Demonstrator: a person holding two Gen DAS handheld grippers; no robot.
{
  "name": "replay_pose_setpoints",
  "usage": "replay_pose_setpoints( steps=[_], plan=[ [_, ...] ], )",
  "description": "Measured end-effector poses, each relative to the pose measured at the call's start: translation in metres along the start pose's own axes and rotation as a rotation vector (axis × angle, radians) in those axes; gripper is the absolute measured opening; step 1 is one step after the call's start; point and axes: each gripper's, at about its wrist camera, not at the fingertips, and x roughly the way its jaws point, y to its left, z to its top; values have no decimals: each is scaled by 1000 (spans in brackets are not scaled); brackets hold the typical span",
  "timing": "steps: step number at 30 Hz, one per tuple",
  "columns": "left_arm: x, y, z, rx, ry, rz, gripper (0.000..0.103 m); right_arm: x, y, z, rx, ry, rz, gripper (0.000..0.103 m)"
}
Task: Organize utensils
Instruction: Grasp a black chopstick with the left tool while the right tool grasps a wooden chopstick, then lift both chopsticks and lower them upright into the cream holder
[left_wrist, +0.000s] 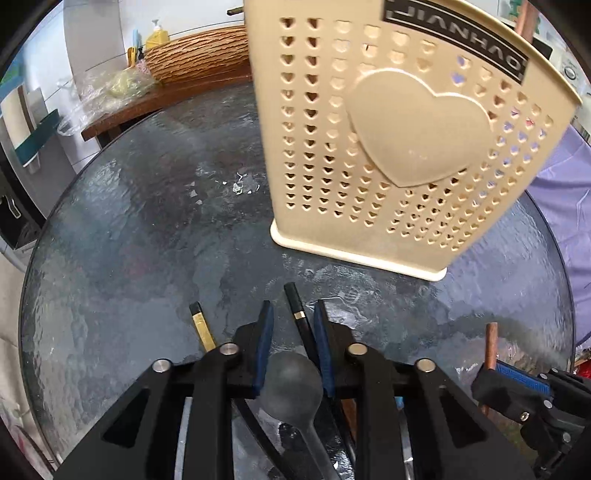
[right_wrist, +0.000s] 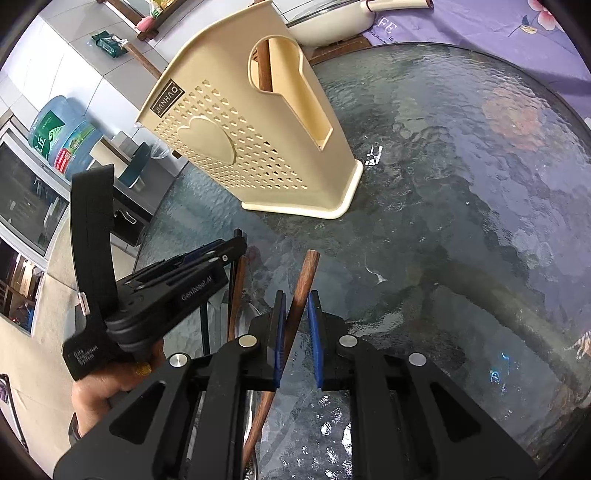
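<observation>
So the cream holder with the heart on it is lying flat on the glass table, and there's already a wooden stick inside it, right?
Not quite. The cream holder stands upright on its base on the glass table, as the right wrist view shows. A wooden stick is indeed already inside it, seen through the side opening.

Beige holder (left_wrist: 388, 140), heart-shaped holes; blue-padded black tongs (right_wrist: 297, 332); brown wooden stick (right_wrist: 301, 291); dark rippled glass table (left_wrist: 140, 236).

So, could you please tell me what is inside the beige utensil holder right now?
Through the side opening of the utensil holder, one brown wooden stick stands inside. The perforated walls hide the rest of the interior.
</observation>
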Motion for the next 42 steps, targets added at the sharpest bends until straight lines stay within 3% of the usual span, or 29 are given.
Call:
replay_pose_setpoints(
  steps=[5, 8, 17, 29, 42],
  plan=[
    [-2, -7, -4, -9, -14, 0, 9, 0, 4, 2, 0, -5, 21, 12],
    [-3, -4, -4, -61, -9, -52, 8, -4, 5, 5, 3, -13, 43, 12],
    [-48, 0, 3, -101, -133, -115, 7, -32, 11, 18, -10, -95, 108, 9],
    [-135, 7, 3, -98, -335, -183, 7, -93, 48, 26, -166, -235, 197, 8],
    [-181, 12, -2, -61, -427, -206, 7, -140, 84, 26, -322, -295, 206, 7]
  ],
)
